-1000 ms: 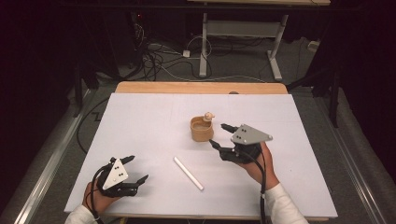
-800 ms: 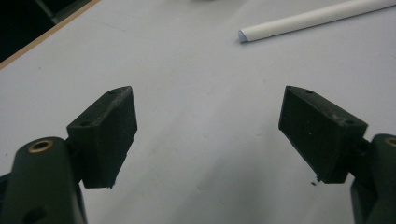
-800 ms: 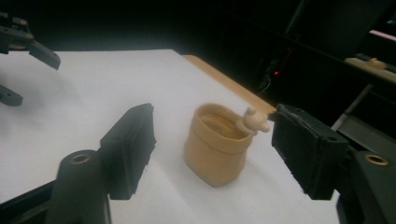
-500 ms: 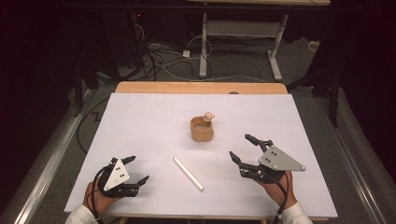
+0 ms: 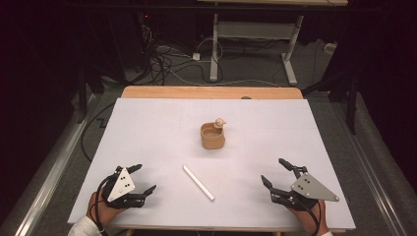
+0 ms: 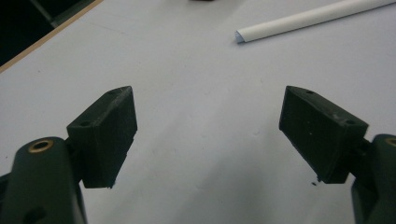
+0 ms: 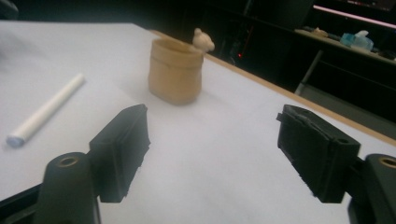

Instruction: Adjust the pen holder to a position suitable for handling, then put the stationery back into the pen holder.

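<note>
Small figure (image 5: 220,122) on the tan cup's (image 5: 212,136) rim is too blurred to be identified. Cup is seen mid-counter (image 5: 147,128), white stick (image 5: 198,182) nearer. Left tongs (image 5: 139,178) and right tongs (image 5: 276,173) are spread wide, nothing held.

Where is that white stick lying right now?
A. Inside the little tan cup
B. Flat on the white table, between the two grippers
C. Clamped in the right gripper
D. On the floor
B: the white stick lies flat on the table, apart from the tan cup, with the left gripper and right gripper open and empty on either side.
</note>
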Available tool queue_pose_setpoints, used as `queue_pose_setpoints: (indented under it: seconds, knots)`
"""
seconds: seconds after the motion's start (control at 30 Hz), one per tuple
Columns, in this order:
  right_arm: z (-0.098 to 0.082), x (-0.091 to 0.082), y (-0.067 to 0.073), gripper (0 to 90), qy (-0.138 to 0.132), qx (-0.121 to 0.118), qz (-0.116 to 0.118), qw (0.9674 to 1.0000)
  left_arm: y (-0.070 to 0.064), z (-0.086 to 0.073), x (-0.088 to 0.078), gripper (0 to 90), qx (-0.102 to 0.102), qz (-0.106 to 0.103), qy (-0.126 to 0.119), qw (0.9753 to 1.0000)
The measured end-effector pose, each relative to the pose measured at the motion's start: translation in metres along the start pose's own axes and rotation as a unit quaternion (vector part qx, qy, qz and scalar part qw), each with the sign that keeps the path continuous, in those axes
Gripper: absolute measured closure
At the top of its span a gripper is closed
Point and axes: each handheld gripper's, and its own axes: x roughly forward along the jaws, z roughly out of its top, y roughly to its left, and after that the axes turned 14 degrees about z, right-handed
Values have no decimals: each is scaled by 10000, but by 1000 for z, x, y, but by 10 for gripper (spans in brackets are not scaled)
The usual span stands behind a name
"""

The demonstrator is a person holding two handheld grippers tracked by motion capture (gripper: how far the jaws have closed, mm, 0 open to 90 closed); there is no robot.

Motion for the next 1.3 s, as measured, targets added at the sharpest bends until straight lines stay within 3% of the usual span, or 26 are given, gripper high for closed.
queue_pose_setpoints:
  seconds: [0.37, 0.47, 0.53, 0.67, 0.77, 0.93, 1.13, 1.3]
  knots:
    - [-10, -6, -1, 237, 117, 136, -3, 9998, -1, 1, 3, 182, -13, -3, 6, 10000]
    - [-10, -3, -2, 264, 270, 270, 52, 9993, -1, 0, 2, 182, 33, 3, 55, 10000]
    - [-8, -1, -5, 264, 533, 337, -16, 9980, -2, -1, 2, 182, 13, 9, 55, 10000]
    - [-3, 0, -10, 262, 494, 622, 112, 9968, -1, -2, 1, 182, 25, 22, 80, 10000]
    - [-1, 6, -10, 255, 709, 612, 226, 9954, -2, -3, 1, 181, 29, 14, 81, 10000]
    - [5, 14, -7, 260, 820, 666, 384, 9937, -3, -3, 0, 181, 35, 23, 115, 9999]
    - [20, 25, -3, 291, 1149, 955, 804, 9855, -4, 1, -2, 147, 140, 49, 104, 9998]
    - [35, 44, 18, 291, 1366, 767, 1213, 9802, -4, 1, -2, 147, 103, 0, 63, 9999]
